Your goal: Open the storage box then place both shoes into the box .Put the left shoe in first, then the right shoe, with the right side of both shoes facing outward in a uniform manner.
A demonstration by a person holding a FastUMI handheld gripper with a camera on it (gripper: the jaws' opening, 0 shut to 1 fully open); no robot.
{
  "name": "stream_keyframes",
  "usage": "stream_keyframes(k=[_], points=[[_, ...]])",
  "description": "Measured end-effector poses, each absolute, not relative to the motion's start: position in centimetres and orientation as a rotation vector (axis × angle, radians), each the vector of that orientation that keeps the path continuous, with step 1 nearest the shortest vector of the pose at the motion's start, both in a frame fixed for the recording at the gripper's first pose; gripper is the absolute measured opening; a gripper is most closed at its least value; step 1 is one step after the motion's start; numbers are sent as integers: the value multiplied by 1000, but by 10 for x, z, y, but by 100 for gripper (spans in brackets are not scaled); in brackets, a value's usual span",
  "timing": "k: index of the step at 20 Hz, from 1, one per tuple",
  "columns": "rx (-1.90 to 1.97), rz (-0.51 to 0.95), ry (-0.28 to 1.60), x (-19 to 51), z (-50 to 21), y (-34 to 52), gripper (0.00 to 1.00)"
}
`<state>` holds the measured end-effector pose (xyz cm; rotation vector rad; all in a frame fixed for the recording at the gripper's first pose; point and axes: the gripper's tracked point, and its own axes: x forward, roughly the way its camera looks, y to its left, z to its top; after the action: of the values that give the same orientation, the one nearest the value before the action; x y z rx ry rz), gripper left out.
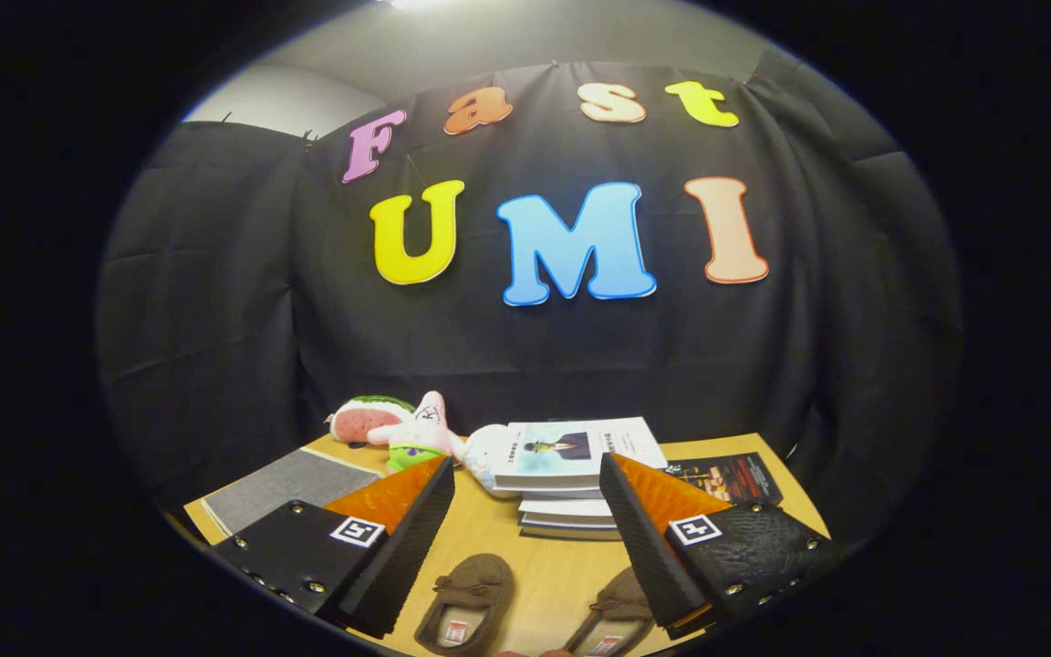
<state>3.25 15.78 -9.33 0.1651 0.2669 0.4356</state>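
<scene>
Two brown suede moccasin slippers, the left shoe (463,604) and the right shoe (612,622), lie near on the wooden worktop (544,566), between the fingers of the spread, empty claw (525,538). No storage box is in sight, so grabbing a shoe first risks wrong order. Beyond: one stack of books (571,474), one dark leaflet (726,476), one grey mat (293,485), plush toys (398,424).

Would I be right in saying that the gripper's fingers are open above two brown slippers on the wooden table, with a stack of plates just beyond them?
Not quite: the gripper view shows a stack of books, not plates. The rest holds: the gripper is open above the two brown slippers on the wooden table.
</scene>
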Motion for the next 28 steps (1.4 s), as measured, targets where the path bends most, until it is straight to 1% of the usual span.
stream_keyframes(k=[5,11,14,17,18,22,28], points=[[229,577,400,23,-134,198,99],[437,843,641,-12,-176,266,99],[528,941,745,-22,-190,291,99],[625,1006,822,-30,-199,307,99],[653,1026,848,-32,-202,311,96],[819,1142,927,-43,-208,326,96],[957,1214,1037,-56,-215,338,95]])
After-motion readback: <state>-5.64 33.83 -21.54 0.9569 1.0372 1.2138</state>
